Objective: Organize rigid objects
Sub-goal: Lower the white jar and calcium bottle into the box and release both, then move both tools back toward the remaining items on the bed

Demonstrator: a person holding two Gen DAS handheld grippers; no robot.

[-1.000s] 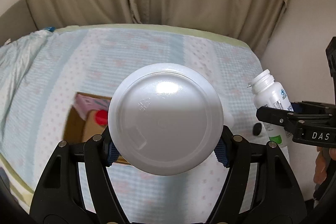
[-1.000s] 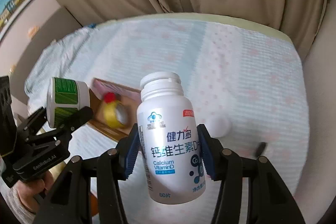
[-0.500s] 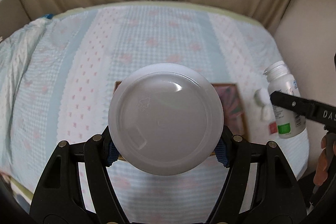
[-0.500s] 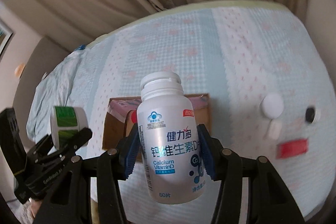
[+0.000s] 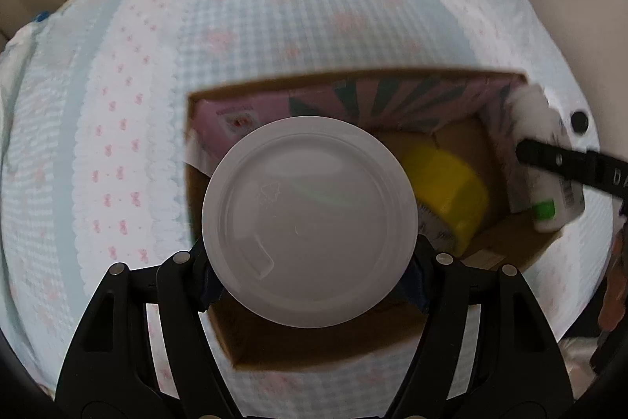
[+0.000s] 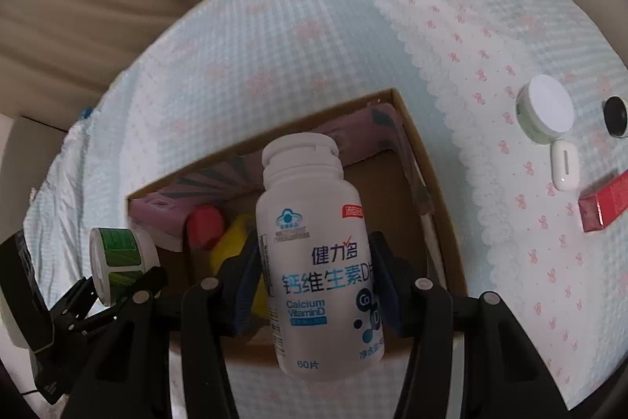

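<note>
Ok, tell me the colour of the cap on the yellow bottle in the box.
Red cap, clearest in the right wrist view.

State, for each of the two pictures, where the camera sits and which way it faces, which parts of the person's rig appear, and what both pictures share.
Left wrist: sits on the left tool, facing steeply down into the cardboard box; its black fingers clamp a white jar.
Right wrist: sits on the right tool, facing down at the box's right part; its fingers clamp the calcium bottle; the left tool shows at lower left.
Shared: the box, the pink carton and the yellow bottle.
</note>
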